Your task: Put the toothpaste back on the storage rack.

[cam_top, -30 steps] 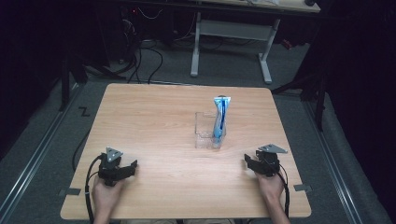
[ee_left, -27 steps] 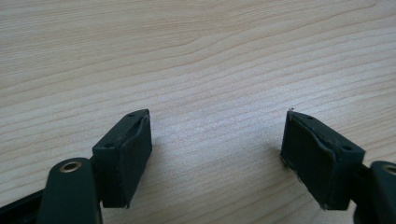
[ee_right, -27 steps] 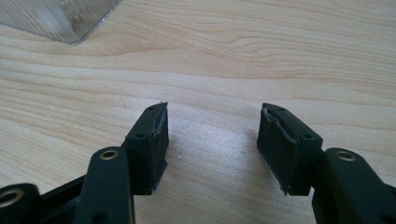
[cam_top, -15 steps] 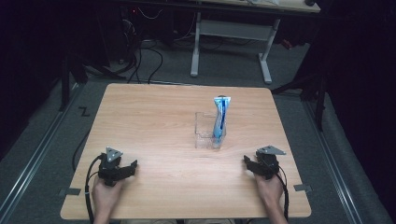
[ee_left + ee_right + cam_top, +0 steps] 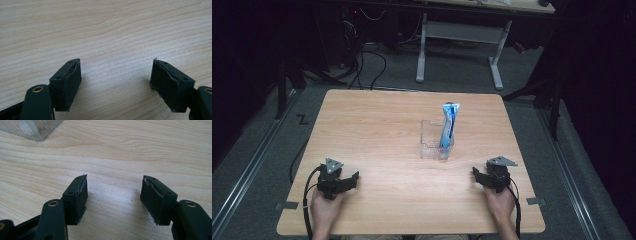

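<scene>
Two hand-held grippers rest low on a wooden table (image 5: 382, 130) at its near edge. The left gripper (image 5: 116, 82) has its jaws spread over bare wood. The right gripper (image 5: 113, 200) has just been opening its jaws, nothing between them. Beyond and inward of it, well apart, stands a clear holder (image 5: 430, 140) with an upright blue pouch (image 5: 448, 127).

Left gripper (image 5: 354, 179) and right gripper (image 5: 475, 174) rested low at the near corners, fingers empty and parted; the right's jaws had just been opening.

Clear holder (image 5: 32, 128) cropped at frame corner
</scene>
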